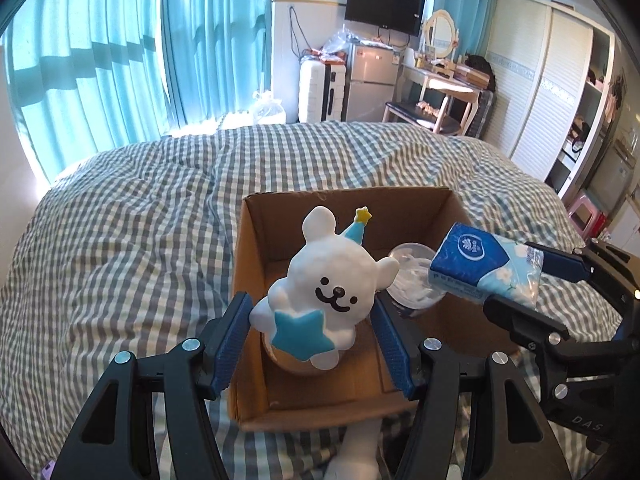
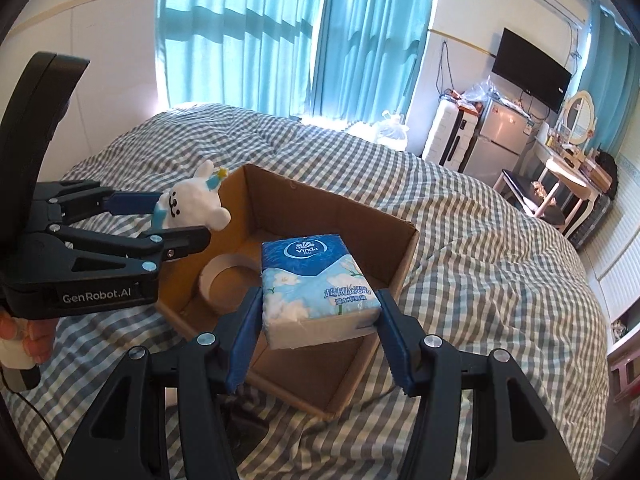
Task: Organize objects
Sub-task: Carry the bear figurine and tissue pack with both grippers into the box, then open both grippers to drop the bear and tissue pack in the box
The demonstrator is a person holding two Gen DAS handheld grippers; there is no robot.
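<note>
My left gripper (image 1: 312, 332) is shut on a white bear toy (image 1: 324, 280) with a blue star and party hat, held above the open cardboard box (image 1: 344, 200) on the bed. My right gripper (image 2: 318, 332) is shut on a blue pack of tissues (image 2: 316, 288), held over the box's (image 2: 332, 208) near right part. In the left wrist view the tissue pack (image 1: 480, 264) and right gripper (image 1: 532, 284) hang at the box's right edge. In the right wrist view the bear (image 2: 192, 202) and left gripper (image 2: 180, 220) are at the box's left rim.
Inside the box lie a tape roll (image 2: 228, 280) and a clear round container (image 1: 412, 276). The box sits on a checked quilt (image 1: 140, 240). Curtains (image 1: 120, 60), a suitcase (image 1: 322, 90), fridge (image 1: 370, 80) and dressing table (image 1: 444, 80) stand beyond the bed.
</note>
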